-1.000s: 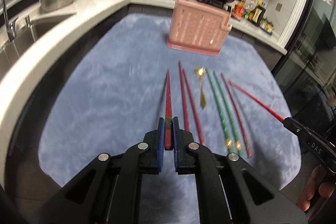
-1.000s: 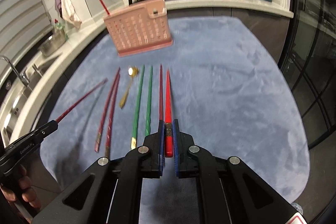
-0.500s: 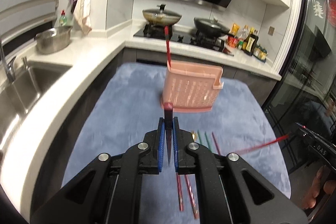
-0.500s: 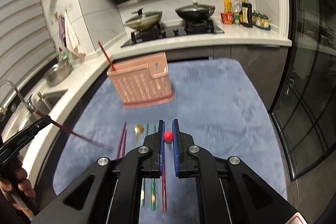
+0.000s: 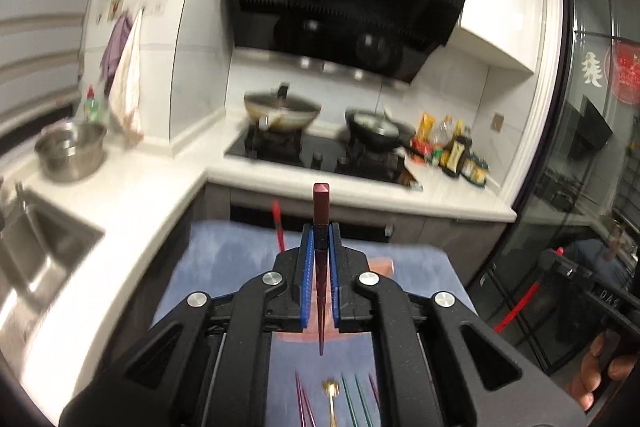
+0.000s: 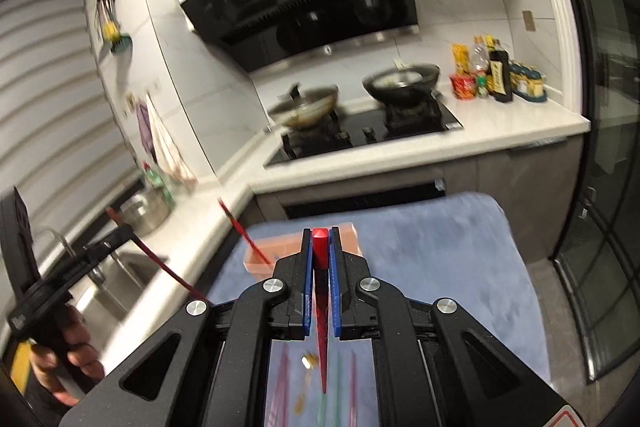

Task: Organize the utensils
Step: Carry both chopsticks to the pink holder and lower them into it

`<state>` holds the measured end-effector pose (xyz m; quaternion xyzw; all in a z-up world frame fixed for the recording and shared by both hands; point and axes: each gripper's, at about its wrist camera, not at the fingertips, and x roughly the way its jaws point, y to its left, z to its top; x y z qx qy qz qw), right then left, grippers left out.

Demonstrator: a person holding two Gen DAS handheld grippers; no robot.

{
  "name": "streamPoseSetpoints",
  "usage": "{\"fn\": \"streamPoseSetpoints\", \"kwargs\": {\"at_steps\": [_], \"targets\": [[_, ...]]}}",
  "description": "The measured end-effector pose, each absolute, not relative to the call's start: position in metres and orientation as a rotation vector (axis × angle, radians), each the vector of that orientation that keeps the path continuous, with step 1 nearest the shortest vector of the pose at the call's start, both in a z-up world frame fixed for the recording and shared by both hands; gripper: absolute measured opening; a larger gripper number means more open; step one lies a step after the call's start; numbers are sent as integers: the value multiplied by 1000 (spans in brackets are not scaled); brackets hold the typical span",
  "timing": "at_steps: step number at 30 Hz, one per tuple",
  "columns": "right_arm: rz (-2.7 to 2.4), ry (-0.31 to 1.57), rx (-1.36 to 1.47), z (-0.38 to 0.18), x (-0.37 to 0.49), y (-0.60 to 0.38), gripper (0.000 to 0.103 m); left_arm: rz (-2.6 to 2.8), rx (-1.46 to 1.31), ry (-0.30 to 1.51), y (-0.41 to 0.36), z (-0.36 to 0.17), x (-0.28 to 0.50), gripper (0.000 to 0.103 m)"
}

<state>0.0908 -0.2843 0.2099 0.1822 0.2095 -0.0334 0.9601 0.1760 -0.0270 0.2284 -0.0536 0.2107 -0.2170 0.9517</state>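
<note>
1. Presently the left tool (image 5: 320, 239) is clamping a dark red chopstick (image 5: 321, 211) upright, thick end up, tip hanging down between its arms.
2. Likewise the right tool (image 6: 320, 243) is gripping a bright red chopstick (image 6: 320, 255), blunt end up.
3. Both are hovering above the blue mat (image 6: 440, 259) on the bench, near the pink holder (image 6: 272, 247), where another red chopstick (image 6: 240, 227) is leaning.
4. Remaining chopsticks (image 5: 352, 403) and a gold spoon (image 5: 331, 395) are lying on the mat below.
</note>
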Motion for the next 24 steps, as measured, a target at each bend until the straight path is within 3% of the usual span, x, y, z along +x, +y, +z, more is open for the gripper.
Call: {"fn": "streamPoseSetpoints", "kwargs": {"at_steps": [9,24], "targets": [[-81,307,360,245,176,-293,7,-414,-100,388,-54,248,245,7],[-60,432,475,167,278,-301,7,-385,-102,511,-68,176,310,7]]}}
